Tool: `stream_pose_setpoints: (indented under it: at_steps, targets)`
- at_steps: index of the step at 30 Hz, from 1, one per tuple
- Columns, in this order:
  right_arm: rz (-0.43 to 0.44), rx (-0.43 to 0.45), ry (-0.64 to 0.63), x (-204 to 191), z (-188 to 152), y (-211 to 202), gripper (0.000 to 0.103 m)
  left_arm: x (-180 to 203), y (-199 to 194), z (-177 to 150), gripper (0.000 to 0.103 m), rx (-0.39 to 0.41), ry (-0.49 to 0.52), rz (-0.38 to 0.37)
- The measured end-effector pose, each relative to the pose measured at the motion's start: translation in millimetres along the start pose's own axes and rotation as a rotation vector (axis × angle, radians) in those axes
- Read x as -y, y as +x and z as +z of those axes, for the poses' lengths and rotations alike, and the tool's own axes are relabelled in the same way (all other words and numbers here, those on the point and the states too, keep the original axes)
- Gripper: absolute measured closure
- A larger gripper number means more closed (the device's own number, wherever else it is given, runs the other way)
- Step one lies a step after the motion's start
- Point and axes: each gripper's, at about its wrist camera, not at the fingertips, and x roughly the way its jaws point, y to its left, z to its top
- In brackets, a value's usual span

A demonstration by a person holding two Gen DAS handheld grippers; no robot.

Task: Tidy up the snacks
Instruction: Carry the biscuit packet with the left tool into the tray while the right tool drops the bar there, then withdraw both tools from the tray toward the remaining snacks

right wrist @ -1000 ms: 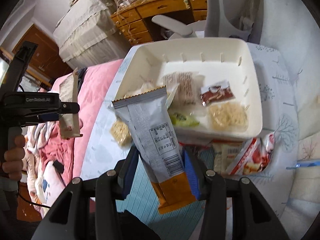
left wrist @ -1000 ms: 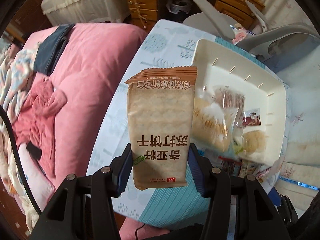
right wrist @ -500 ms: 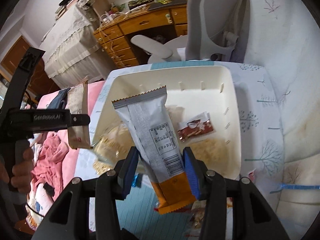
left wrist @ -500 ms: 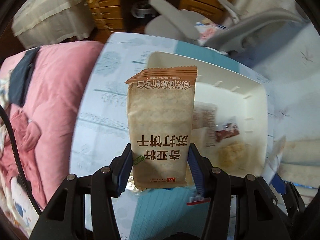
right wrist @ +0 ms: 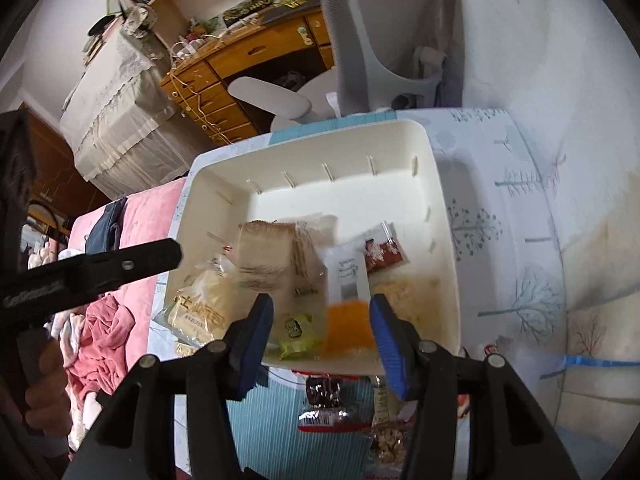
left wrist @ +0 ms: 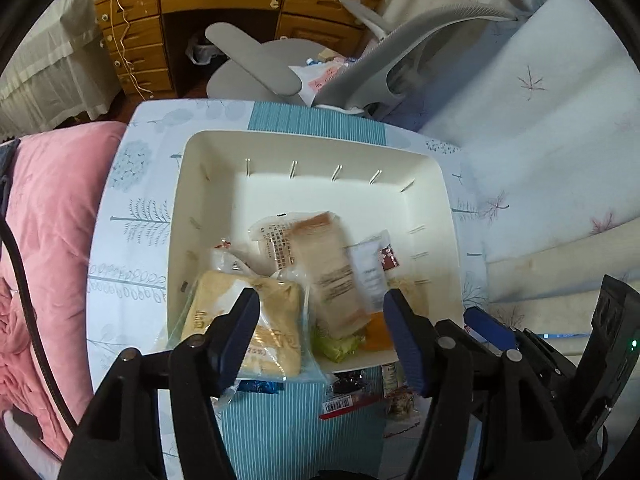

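A white bin (left wrist: 312, 138) stands on the tree-patterned table with several snack packets in it. My left gripper (left wrist: 322, 300) hovers over its near side, jaws opening, with nothing between the pads. The tan cracker packet (left wrist: 324, 268) is blurred and lies free in the bin, below the gripper. My right gripper (right wrist: 320, 302) is also above the near rim of the bin (right wrist: 304, 140), jaws opening. The grey-and-orange packet (right wrist: 346, 292) shows blurred between its fingers, clear of both pads, down in the bin.
A bread packet (left wrist: 240, 328) hangs over the bin's near left corner. Loose snacks (right wrist: 324, 400) lie on the teal mat in front of the bin. A grey office chair (left wrist: 400, 68) and a wooden desk (left wrist: 224, 0) stand behind the table; pink bedding (left wrist: 44, 208) is at the left.
Both grippers moved over the bin and opened. The cracker packet left the left jaws and the grey-and-orange packet left the right jaws; both dropped into the bin.
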Motion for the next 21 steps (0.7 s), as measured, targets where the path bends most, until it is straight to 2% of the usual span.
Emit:
stream_pose_setpoints:
  at_steps: [11,21]
  targets:
    - [0.074,0.028,0.072,23,-24,-37,0.049,9,-23,-42,0.04,0.01,-0.029,0.017]
    - [0.111,0.009,0.11,45,-66,-61,0.049,31,-34,-109,0.038,0.008,-0.017,0.024]
